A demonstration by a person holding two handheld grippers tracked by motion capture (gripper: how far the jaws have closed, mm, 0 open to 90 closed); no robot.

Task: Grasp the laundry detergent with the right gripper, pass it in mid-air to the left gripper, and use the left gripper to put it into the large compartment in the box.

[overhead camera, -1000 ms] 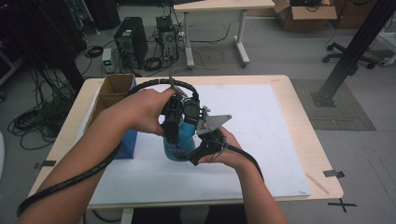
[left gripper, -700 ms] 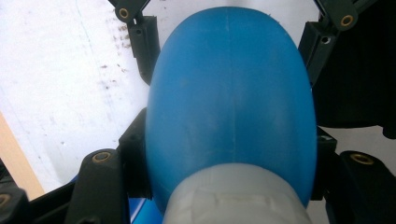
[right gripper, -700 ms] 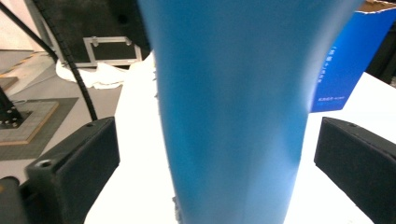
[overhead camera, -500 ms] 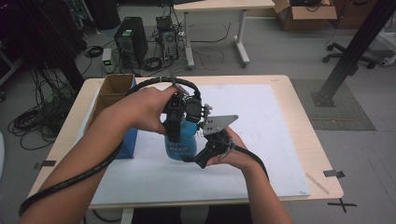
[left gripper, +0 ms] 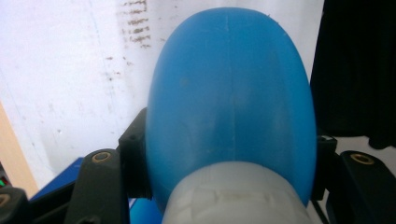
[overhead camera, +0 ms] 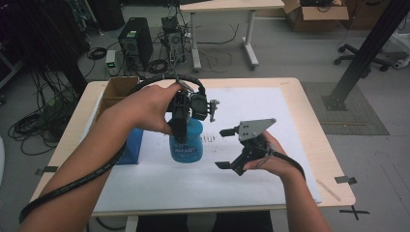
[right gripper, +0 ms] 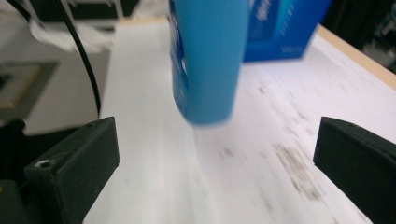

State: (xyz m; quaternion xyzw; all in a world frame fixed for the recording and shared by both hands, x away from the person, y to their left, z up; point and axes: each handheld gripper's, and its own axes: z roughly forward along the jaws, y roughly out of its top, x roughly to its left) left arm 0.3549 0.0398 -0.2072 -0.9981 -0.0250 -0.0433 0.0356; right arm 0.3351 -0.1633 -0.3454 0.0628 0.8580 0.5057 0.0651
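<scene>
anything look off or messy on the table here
Mostly tidy. The white sheet covering the table carries dark smudged marks just right of the blue bottle, which the left gripper clamps near its top. Nothing looks spilled or toppled.

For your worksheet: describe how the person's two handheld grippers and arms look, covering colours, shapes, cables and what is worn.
Both grippers are black. The right gripper has two blocky black jaws and a grey three-cornered plate dotted with small holes on top. The left gripper has brass-coloured screw heads in its jaws. A thick, ribbed black cable trails from it along the forearm. Both forearms are bare, with no sleeves in sight.
</scene>
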